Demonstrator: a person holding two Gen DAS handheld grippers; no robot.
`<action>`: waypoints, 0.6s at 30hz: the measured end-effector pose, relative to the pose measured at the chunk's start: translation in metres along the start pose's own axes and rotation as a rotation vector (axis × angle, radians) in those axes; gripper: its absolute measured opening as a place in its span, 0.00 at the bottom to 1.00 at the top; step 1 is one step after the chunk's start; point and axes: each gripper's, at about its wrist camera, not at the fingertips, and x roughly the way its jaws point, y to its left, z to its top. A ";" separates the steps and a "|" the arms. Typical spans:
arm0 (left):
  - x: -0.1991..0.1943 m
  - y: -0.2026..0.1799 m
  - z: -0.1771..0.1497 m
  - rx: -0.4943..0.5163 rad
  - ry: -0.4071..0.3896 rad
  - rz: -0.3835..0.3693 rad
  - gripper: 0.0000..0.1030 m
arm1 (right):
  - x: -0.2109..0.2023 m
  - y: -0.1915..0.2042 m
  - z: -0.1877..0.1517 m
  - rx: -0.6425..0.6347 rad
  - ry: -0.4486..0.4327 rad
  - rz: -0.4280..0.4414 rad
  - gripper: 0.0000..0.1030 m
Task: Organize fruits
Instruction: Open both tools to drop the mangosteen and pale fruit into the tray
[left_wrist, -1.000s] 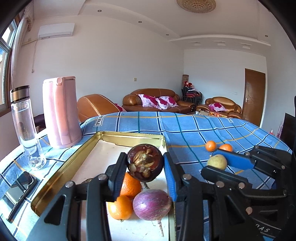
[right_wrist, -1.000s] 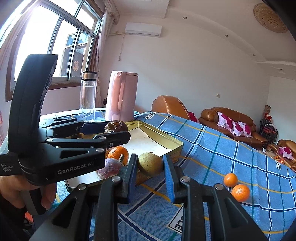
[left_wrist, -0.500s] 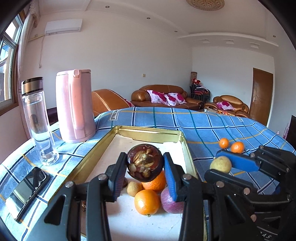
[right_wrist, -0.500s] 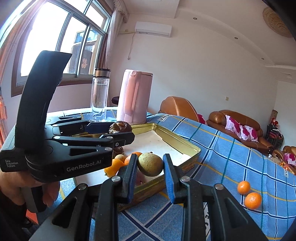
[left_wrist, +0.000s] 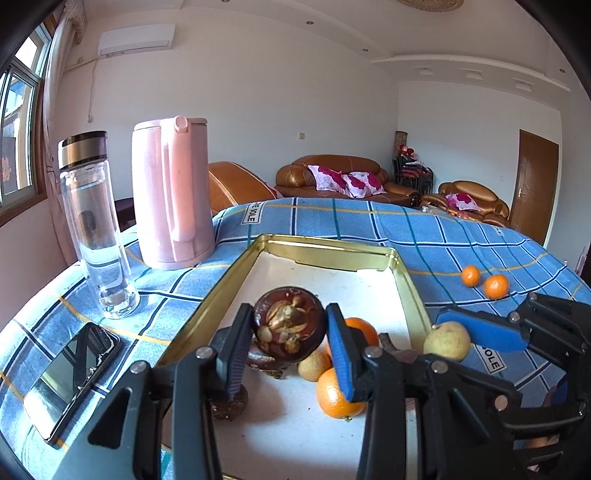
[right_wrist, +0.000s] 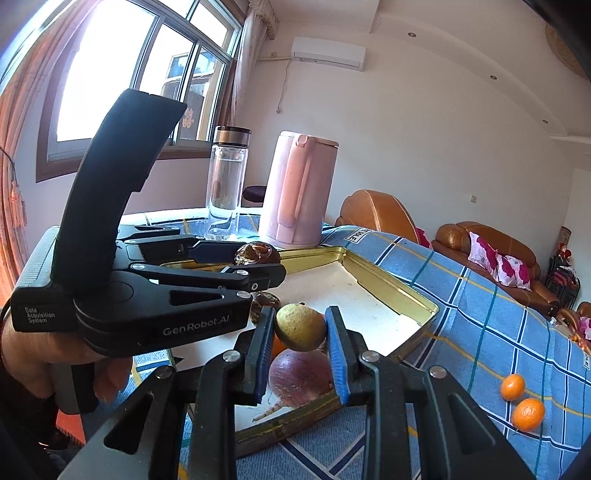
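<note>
Above the near end of the gold tray (left_wrist: 236, 273), both grippers are carrying fruit. The left gripper (left_wrist: 290, 328) is pinching a dark purple mangosteen (left_wrist: 290, 325) between its blue pads, its jaws closed to the fruit's width, hanging over the fruit already lying in the tray: two oranges (left_wrist: 334, 395), a small brown fruit (left_wrist: 314, 365) and a purple radish (right_wrist: 299, 374). The right gripper (right_wrist: 300, 328) is squeezing a yellow-green pear (right_wrist: 300, 326) at its widest part, also closed only as far as the fruit allows, hovering near the tray's near right rim. Two small oranges (left_wrist: 484, 282) are lying on the blue checked cloth (left_wrist: 443, 236), well apart from the tray.

The mangosteen is looking hard-shelled and fairly light, so a firm pinch across its middle should be holding safely; being round, it is likely to roll once released, so it is wanting a low, gentle set-down. The pear is probably softer-skinned and bruisable, and its smooth curve could be slipping if gripped off-centre. The loose oranges are likely springy and rolling easily, best taken across the equator.
</note>
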 end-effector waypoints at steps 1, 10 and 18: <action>0.001 0.002 0.000 -0.002 0.005 0.001 0.40 | 0.001 0.002 0.000 -0.003 0.002 0.004 0.29; 0.004 0.017 -0.003 -0.032 0.048 -0.015 0.40 | 0.014 0.013 0.002 -0.043 0.060 0.036 0.29; 0.000 0.023 -0.007 -0.023 0.069 -0.007 0.40 | 0.022 0.019 0.002 -0.072 0.109 0.065 0.29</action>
